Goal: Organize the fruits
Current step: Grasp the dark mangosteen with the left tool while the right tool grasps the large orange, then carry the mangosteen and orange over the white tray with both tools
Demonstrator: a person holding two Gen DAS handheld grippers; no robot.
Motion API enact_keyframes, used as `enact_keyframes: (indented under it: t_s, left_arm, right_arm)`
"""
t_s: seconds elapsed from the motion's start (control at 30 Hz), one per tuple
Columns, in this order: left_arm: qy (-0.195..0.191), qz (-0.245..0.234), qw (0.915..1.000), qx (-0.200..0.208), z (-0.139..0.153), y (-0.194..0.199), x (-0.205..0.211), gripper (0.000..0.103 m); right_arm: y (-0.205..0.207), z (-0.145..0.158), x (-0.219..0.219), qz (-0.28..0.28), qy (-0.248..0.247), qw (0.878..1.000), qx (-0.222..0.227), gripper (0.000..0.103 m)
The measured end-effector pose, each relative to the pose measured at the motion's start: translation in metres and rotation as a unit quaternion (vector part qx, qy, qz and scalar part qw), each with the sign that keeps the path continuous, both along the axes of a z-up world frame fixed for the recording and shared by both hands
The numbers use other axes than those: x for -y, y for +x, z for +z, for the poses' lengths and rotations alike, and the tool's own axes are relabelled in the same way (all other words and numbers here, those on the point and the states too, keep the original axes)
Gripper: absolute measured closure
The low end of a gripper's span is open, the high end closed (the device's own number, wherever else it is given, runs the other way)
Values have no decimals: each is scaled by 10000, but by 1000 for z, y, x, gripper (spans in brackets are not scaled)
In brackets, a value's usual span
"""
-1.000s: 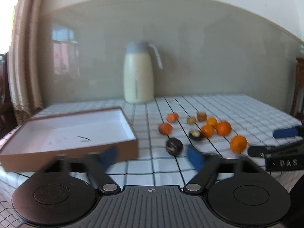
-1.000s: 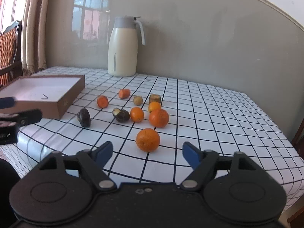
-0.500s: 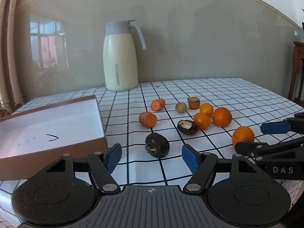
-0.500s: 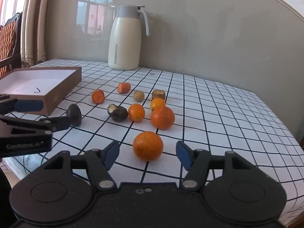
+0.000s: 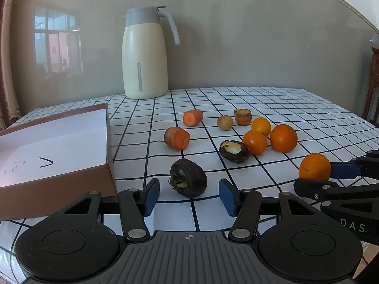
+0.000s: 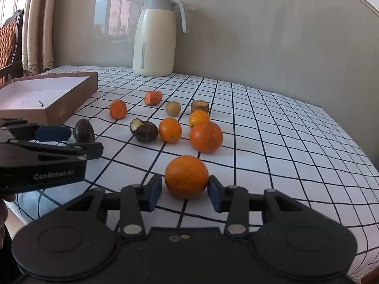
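- The left tongs (image 5: 188,196) are seen closing, not yet touching the dark fruit (image 5: 188,177) between the pads.
- The right tongs (image 6: 185,193) are closing around the near orange (image 6: 186,176); contact cannot be told.
- Nothing is held in the box (image 5: 54,142) at the worktop's (image 6: 272,127) left.

Cream thermos jug (image 5: 144,56), checked tablecloth (image 5: 296,108)

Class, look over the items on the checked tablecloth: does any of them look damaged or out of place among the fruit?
Yes. The dark fruit beside the small oranges is broken open, pale flesh showing. Two carrot pieces are vegetables, not fruit.
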State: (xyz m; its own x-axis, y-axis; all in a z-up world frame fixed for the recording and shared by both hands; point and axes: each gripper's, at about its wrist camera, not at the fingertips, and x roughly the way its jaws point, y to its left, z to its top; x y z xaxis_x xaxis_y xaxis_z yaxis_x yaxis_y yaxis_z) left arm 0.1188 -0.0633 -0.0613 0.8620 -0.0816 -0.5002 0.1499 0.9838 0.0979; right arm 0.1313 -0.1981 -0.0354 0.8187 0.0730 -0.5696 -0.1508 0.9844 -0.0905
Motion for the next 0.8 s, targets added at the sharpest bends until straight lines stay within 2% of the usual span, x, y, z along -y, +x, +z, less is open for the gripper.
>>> enact_keyframes:
  t_s: [0.03,0.07,0.1,0.13,0.27,0.5,0.8]
  left_arm:
    - [10,4,10000,18,0,2,0,50]
    - [-2,14,10000,21,0,3,0,55]
    - [-6,29,10000,21,0,4,0,67]
    - [-40,32,10000,13,0,5,-1,71]
    - [-217,66,9997,48,1,8,-6,72]
    - [-281,6,9995,124,8,3,-3,72]
    - [-356,62,9987,371,31,-14,-14,72]
  right_arm:
    - [1,0,1,-24,29,10000,-1,73]
    - [2,0,2,-39,75,10000,-6,73]
    - [3,0,3,-49,111,9999,-5,73]
    - [4,0,3,-56,129,9999,-1,74]
    - [4,-1,4,-94,138,9999,26,74]
    - [3,1,7,-161,185,9996,102,74]
    - [-4,14,-1,-91,302,9990,331,74]
